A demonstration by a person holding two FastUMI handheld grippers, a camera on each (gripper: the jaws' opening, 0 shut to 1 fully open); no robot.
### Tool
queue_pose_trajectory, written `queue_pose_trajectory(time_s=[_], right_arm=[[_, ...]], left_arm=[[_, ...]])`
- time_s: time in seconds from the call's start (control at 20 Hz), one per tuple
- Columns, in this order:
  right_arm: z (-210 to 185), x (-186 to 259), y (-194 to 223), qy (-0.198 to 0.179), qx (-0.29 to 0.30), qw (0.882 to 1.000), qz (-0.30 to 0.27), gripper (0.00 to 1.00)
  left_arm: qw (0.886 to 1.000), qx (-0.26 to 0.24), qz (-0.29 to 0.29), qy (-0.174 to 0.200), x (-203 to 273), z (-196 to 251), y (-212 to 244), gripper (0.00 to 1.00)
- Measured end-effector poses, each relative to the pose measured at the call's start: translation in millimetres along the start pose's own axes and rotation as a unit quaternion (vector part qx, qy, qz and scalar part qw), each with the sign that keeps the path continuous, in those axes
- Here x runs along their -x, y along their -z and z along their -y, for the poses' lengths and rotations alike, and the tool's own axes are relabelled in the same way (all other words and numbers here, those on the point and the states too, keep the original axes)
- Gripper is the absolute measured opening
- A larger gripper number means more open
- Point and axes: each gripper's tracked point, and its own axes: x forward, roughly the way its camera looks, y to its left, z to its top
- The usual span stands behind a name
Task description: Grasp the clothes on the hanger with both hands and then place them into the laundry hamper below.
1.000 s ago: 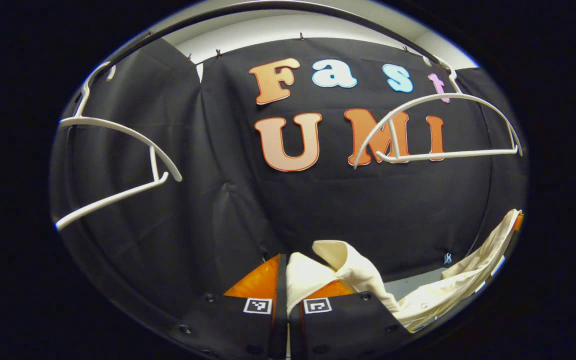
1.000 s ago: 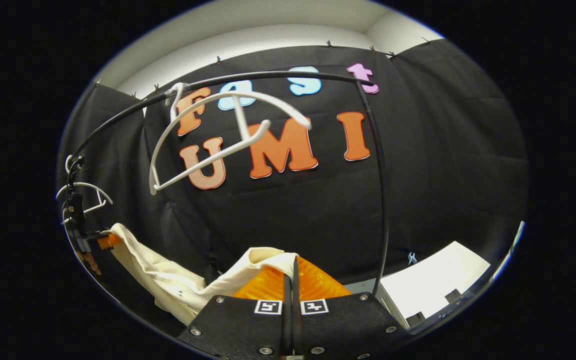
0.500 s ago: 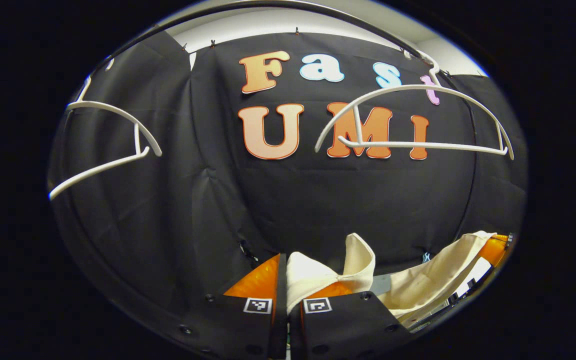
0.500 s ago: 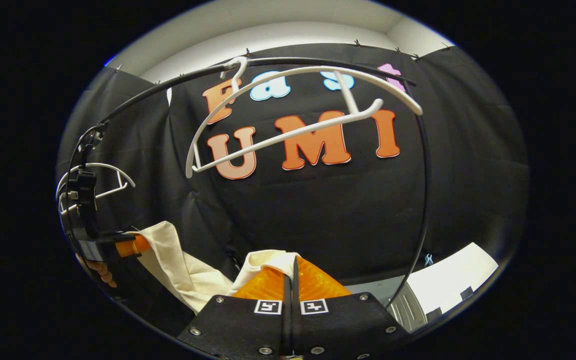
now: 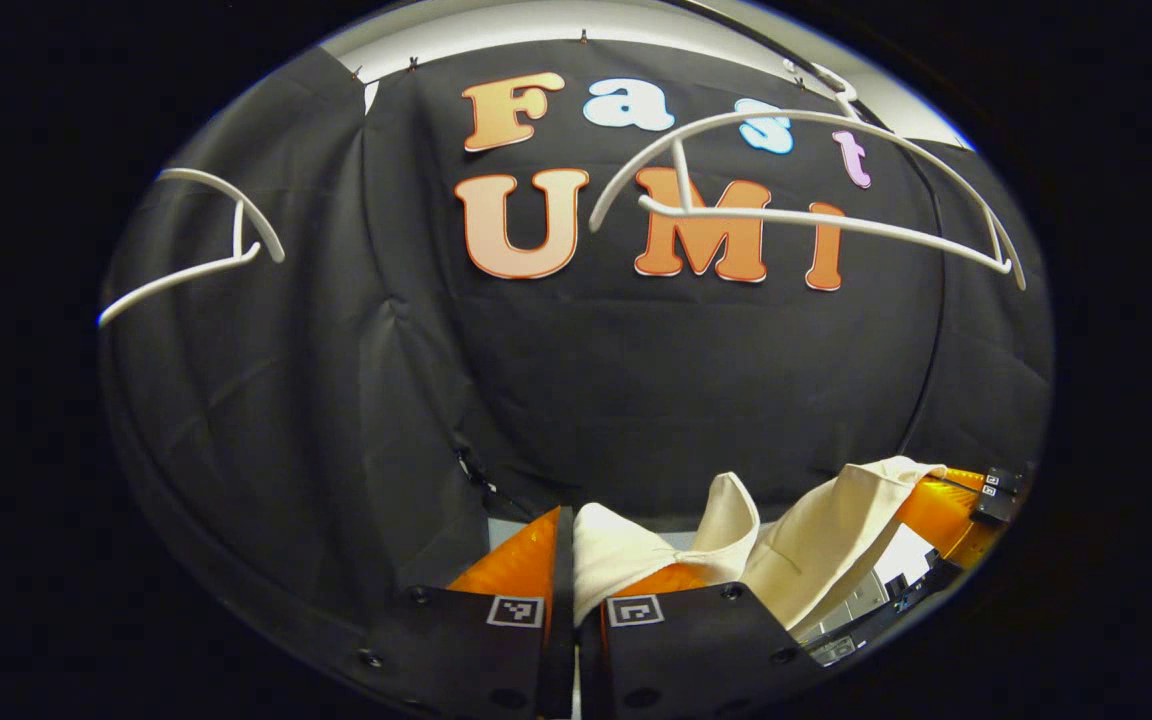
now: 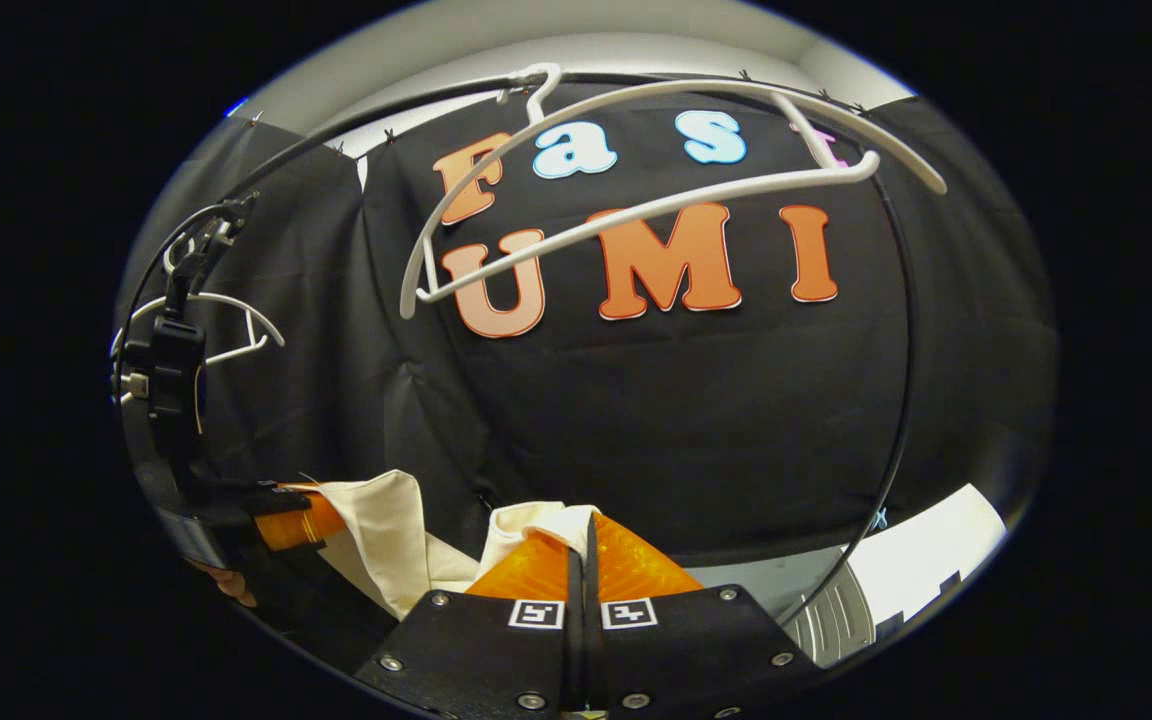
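A cream garment (image 5: 816, 545) is stretched between my two grippers, below the rail. In the left gripper view my left gripper (image 5: 568, 555) is shut, one end of the cloth bunched between its orange fingers (image 5: 521, 560). The right gripper (image 5: 951, 500) shows at the far right, holding the other end. In the right gripper view my right gripper (image 6: 584, 555) is shut on the garment (image 6: 391, 540), whose edge folds over the fingertips. The left gripper (image 6: 281, 520) sits low left there, with a hand below it. A bare white hanger (image 5: 816, 190) hangs above; it is the same hanger (image 6: 656, 180) seen overhead.
A second empty white hanger (image 5: 201, 245) hangs at the left, small in the right gripper view as a hanger (image 6: 211, 330). The black curved rail and its upright post (image 6: 901, 350) stand to the right. A white block (image 6: 936, 545) and a ribbed grey rim (image 6: 831, 620) lie low right.
Both grippers have dropped lower with the garment; the hangers and rail have risen in both views. The grippers have come closer together, so the cloth between them hangs shorter and more folded.
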Motion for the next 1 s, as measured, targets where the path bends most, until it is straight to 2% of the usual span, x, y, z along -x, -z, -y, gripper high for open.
queue_pose_trajectory(time_s=[0.5,0.8,1.0], right_arm=[[9,-58,72,0.009,0.001,0.997,-0.074,0.0],[20,-84,135,0.023,0.0,0.99,-0.138,0.0],[32,-100,176,0.038,-0.004,0.982,-0.183,0.0]], left_arm=[[0.995,0.011,-0.096,-0.015,-51,-21,77,0.1],[0.983,0.017,-0.183,-0.013,-76,-29,149,0.09],[0.973,0.016,-0.23,-0.009,-87,-27,180,0.09]])
